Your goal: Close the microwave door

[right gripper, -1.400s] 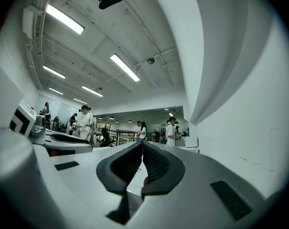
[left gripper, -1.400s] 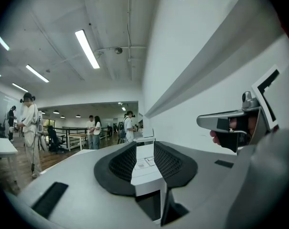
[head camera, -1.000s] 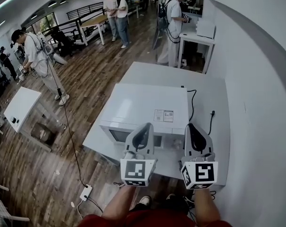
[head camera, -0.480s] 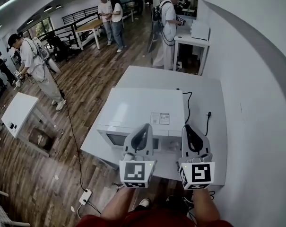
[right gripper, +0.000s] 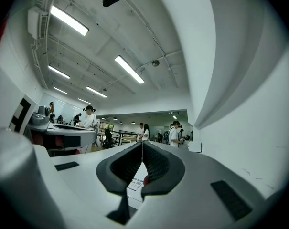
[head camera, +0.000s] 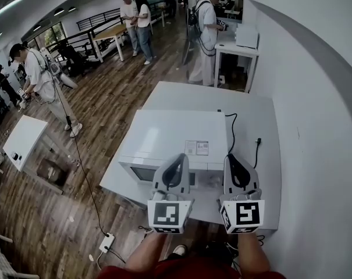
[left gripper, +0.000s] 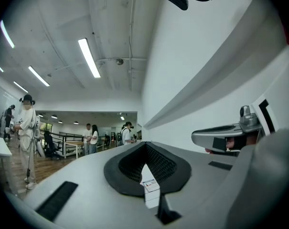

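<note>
Just ahead of left gripper (head camera: 178,158) fingers: microwave (head camera: 176,133) (right gripper (head camera: 233,158) alongside).

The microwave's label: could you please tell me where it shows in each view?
Head view: label at centre, on the microwave's top.
Left gripper view: low centre, seen between the fingers.
Right gripper view: low centre, between the fingers.
Shared landmark: the person in white at the far desk.

A white table (head camera: 254,112) stands right against the white wall (head camera: 315,97). A big white microwave (head camera: 176,135) sits on it, close to the front edge. Next to the microwave, on the wall side, a thin black cord (head camera: 233,129) lies on the table top. A small black plug (head camera: 259,139) lies near it.
</note>
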Tool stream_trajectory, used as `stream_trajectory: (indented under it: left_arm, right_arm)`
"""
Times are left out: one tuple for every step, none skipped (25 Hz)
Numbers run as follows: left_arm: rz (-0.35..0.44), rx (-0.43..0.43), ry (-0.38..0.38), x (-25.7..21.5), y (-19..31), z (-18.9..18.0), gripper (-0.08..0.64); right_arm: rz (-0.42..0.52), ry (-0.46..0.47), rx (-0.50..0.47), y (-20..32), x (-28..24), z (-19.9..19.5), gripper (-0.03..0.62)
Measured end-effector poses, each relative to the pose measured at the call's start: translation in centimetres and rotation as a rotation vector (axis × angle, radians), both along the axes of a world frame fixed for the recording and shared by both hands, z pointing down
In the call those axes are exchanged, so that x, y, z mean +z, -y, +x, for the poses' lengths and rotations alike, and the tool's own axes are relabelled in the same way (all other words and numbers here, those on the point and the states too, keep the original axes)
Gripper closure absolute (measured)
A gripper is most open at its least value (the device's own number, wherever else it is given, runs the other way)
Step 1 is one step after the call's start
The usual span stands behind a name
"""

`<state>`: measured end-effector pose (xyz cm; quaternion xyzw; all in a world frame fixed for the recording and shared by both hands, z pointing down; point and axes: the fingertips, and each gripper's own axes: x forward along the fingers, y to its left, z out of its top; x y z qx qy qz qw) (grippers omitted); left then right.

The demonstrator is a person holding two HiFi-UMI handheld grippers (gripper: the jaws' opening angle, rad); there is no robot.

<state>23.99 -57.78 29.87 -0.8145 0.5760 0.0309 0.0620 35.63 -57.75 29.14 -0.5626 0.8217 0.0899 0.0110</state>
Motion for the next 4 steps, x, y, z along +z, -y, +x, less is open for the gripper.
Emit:
stream_trajectory:
  left_arm:
    - [0.003,0.000,0.002,0.01,0.07,0.08,0.534]
    - [0.006,0.000,0.004,0.04,0.16,0.13,0.534]
    - [0.008,0.000,0.007,0.08,0.25,0.17,0.534]
    - [0.010,0.000,0.009,0.13,0.35,0.20,0.534]
  right_arm:
    - [0.002,0.000,-0.002,0.08,0.06,0.00,0.565]
    - [0.003,0.001,-0.004,0.17,0.15,-0.04,0.565]
    - [0.004,0.003,-0.006,0.26,0.24,-0.09,0.565]
    - [0.005,0.005,-0.008,0.36,0.34,-0.14,0.565]
